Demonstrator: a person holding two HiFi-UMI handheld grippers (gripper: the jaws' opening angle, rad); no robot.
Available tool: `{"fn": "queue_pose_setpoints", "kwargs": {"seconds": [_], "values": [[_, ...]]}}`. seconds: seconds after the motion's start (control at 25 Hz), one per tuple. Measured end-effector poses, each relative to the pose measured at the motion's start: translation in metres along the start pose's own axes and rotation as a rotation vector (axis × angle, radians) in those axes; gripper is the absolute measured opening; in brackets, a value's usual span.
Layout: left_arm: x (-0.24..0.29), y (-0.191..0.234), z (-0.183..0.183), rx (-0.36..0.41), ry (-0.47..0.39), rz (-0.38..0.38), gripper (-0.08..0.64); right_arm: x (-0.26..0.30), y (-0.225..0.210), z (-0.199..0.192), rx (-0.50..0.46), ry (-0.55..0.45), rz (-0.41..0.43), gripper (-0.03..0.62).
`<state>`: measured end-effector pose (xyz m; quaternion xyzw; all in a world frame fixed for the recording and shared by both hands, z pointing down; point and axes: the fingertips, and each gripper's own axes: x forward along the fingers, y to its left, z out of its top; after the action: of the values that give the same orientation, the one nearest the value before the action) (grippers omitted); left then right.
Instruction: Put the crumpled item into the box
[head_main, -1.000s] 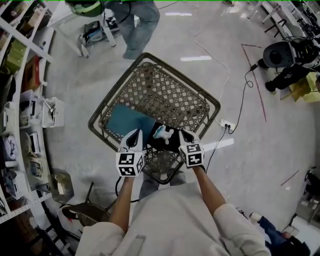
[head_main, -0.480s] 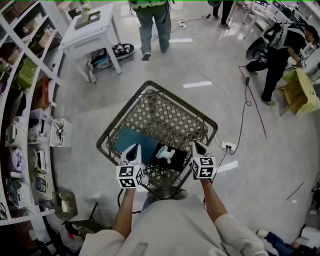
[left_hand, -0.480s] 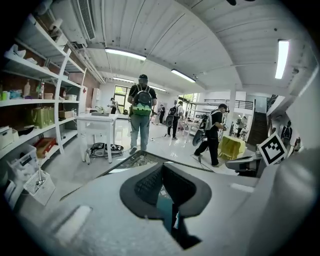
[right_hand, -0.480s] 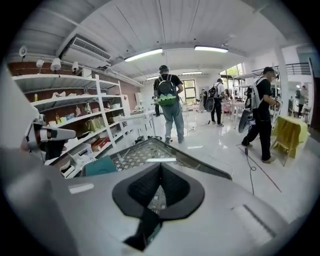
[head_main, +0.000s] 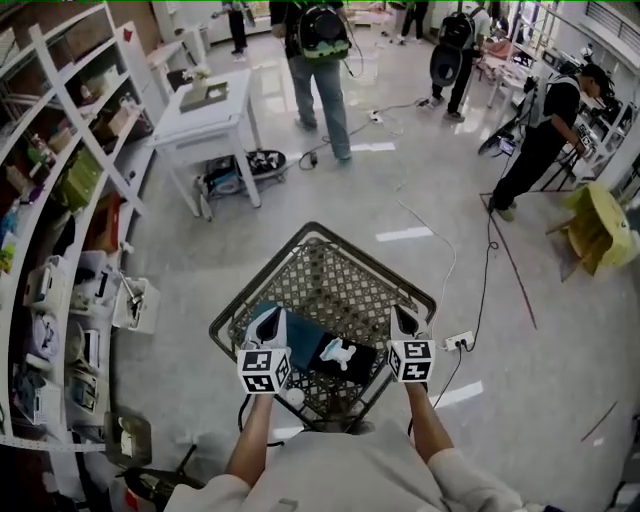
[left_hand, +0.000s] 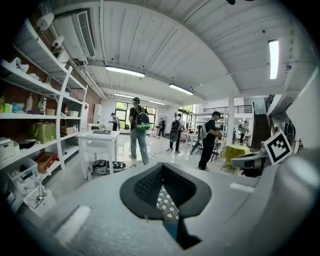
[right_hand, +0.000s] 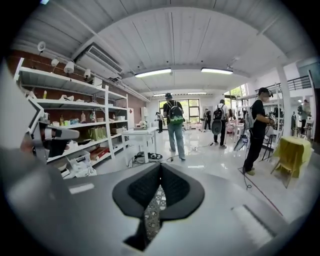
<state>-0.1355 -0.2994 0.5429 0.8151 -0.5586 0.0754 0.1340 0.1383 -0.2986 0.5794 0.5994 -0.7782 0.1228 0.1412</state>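
A white crumpled item (head_main: 338, 352) lies on a black box (head_main: 352, 368) in the near end of a wire basket cart (head_main: 385, 270), beside a teal flat item (head_main: 302, 338). My left gripper (head_main: 268, 322) hangs over the cart's near left side, shut and empty. My right gripper (head_main: 405, 320) is over the near right rim, shut, holding nothing, a little right of the crumpled item. In the left gripper view the left gripper (left_hand: 161, 167) has its tips together, with cart lattice (left_hand: 165, 202) showing below them. The right gripper (right_hand: 160, 167) looks the same in its own view.
A white table (head_main: 210, 110) stands beyond the cart to the left. Shelving (head_main: 60, 200) full of goods lines the left side. Several people (head_main: 322, 60) stand at the back. A cable and power strip (head_main: 458, 342) lie on the floor right of the cart, and a yellow chair (head_main: 600, 225) stands far right.
The right gripper has drawn away to the right from the crumpled item. The head view has lifted, so more of the room shows. The left gripper has kept its place by the cart.
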Motion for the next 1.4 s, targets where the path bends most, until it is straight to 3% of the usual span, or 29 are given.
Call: {"fn": "queue_pose_setpoints", "kwargs": {"seconds": [0.56,1.4], "values": [[-0.012,-0.001,0.064,0.047,-0.120,0.021,0.005,-0.020,0.001,0.076,-0.042,-0.159,0.007,-0.002],[-0.008,-0.003,0.061,0.053,-0.118,0.025,0.005,-0.014,0.016,0.065,-0.066,-0.122,0.050,-0.002]]}}
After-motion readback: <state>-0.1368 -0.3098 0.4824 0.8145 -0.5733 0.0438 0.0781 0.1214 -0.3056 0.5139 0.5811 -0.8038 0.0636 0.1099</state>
